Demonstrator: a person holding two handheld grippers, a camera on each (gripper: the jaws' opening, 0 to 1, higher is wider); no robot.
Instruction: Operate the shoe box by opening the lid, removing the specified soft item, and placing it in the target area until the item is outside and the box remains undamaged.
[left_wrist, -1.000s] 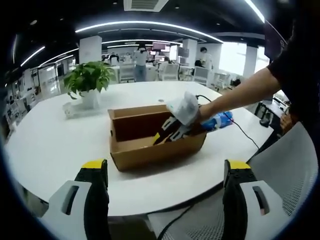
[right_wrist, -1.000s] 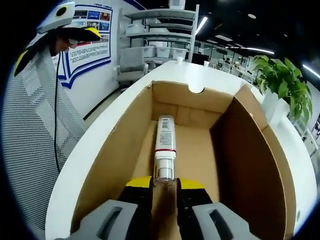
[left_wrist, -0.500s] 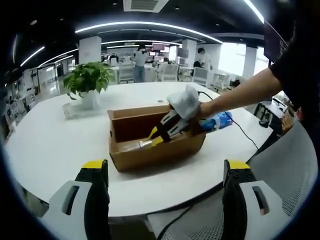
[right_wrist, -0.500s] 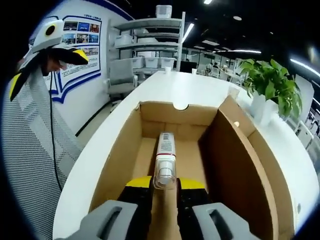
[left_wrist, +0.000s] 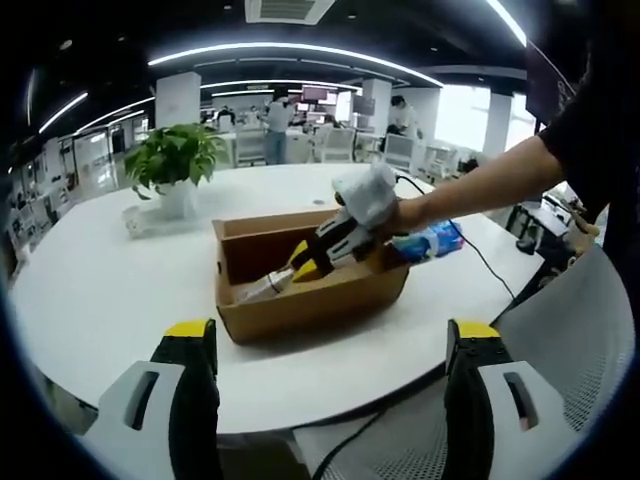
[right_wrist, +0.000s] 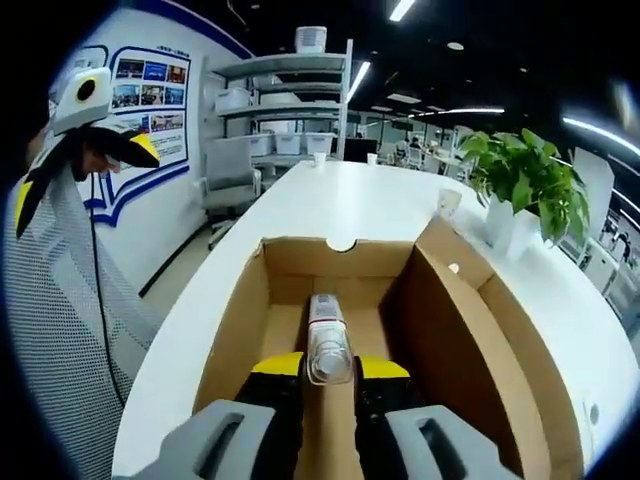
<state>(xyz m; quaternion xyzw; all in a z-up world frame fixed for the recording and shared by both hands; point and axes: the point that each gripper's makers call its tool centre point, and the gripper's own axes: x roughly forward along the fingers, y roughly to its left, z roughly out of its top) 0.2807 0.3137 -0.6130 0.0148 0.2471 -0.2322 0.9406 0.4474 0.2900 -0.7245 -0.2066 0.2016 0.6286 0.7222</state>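
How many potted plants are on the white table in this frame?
1: the potted plant stands on the white table beyond the open shoe box. Others may be hidden.

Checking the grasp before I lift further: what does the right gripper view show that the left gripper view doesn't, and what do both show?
Right gripper view: the right gripper end-on, jaws shut on the tube, plus the notch in the far wall and wall shelves behind.

Left gripper view: the left gripper with jaws open, short of the table edge, the person's arm reaching in, and a blue packet beyond the box.

Both: the open shoe box, the tube raised over it, the potted plant, the white table.
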